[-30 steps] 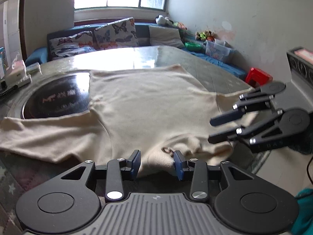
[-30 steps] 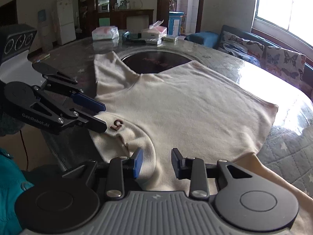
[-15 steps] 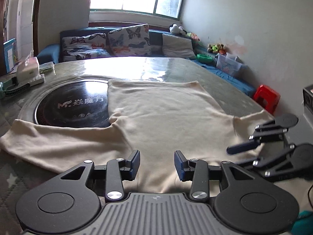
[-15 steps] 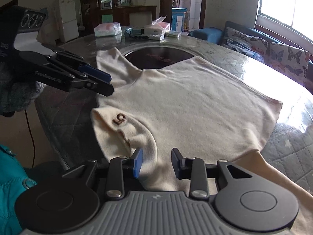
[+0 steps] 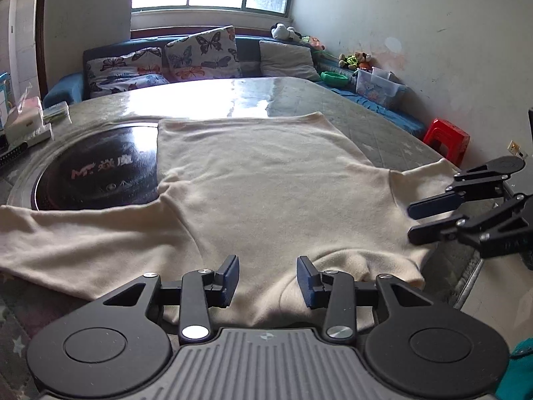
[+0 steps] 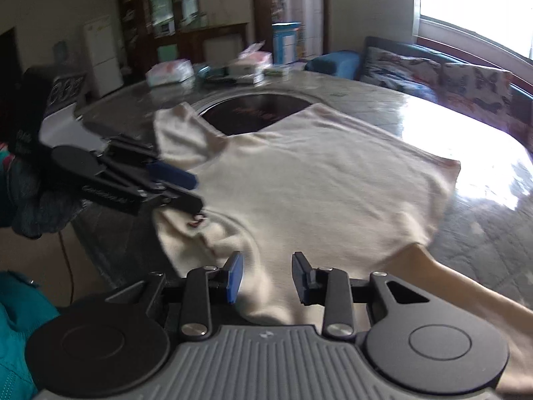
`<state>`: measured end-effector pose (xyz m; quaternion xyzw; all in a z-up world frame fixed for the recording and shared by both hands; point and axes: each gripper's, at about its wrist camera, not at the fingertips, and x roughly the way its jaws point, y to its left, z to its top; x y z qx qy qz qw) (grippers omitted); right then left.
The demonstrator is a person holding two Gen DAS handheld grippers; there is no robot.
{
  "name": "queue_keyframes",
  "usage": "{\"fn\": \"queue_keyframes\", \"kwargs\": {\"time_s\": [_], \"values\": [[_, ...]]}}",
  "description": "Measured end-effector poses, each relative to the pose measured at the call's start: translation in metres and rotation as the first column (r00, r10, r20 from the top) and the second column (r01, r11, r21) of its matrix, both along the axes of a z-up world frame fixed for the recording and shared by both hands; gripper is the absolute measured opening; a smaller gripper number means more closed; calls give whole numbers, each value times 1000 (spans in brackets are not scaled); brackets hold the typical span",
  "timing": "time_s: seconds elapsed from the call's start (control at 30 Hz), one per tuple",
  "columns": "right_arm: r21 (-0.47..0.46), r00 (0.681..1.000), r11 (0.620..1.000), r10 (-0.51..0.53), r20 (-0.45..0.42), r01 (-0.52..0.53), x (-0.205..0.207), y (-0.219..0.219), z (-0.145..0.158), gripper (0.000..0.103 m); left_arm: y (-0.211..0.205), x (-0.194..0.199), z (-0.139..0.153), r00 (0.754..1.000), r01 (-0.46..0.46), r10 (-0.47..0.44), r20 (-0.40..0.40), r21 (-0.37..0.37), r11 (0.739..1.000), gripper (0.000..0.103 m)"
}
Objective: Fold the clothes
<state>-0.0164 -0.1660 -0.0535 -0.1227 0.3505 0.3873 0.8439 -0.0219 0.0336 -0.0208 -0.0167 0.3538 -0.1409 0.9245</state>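
Note:
A cream long-sleeved top [image 5: 273, 193] lies flat on the round table, collar toward me, with a sleeve stretched out to each side. It also shows in the right wrist view [image 6: 316, 180]. My left gripper [image 5: 268, 278] is open and empty just above the cloth near the collar; it also shows in the right wrist view [image 6: 196, 191] over the collar label [image 6: 196, 221]. My right gripper [image 6: 266, 278] is open and empty above the shoulder; it also shows in the left wrist view [image 5: 411, 221] beside the right sleeve.
A black round hotplate [image 5: 100, 173] is set in the table beside the top. Tissue packs and boxes [image 6: 213, 70] stand at the table's far side. A sofa with butterfly cushions [image 5: 186, 56] is behind. A red stool [image 5: 446, 138] stands on the floor.
Both grippers have shifted over the collar end of the top while staying open. The left one has come down toward the collar label. The top has not moved.

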Motion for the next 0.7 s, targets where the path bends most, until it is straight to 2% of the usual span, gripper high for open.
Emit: {"fn": "queue_keyframes", "kwargs": {"time_s": [0.1,0.2,0.3,0.47,0.57,0.7], "values": [[10,990,990,-143,3,143,8,-30,1,32,-6,4,6,1000,16,-16,22,-7,1000,42],[16,952,952,-305,3,305,17,-64,-2,32,-18,8,10,998,49,-48,36,-15,999,42],[19,890,890,-456,4,456,25,-100,-9,32,-34,14,11,996,82,-81,40,-15,997,42],[6,757,757,-653,-8,653,34,-155,-25,32,-60,21,13,990,131,-131,46,3,991,42],[9,686,686,-727,-15,728,37,-178,-32,32,-74,24,12,986,156,-157,47,13,988,42],[38,616,615,-788,-25,788,36,-196,-34,32,-89,27,11,982,183,-184,46,19,983,42]]}}
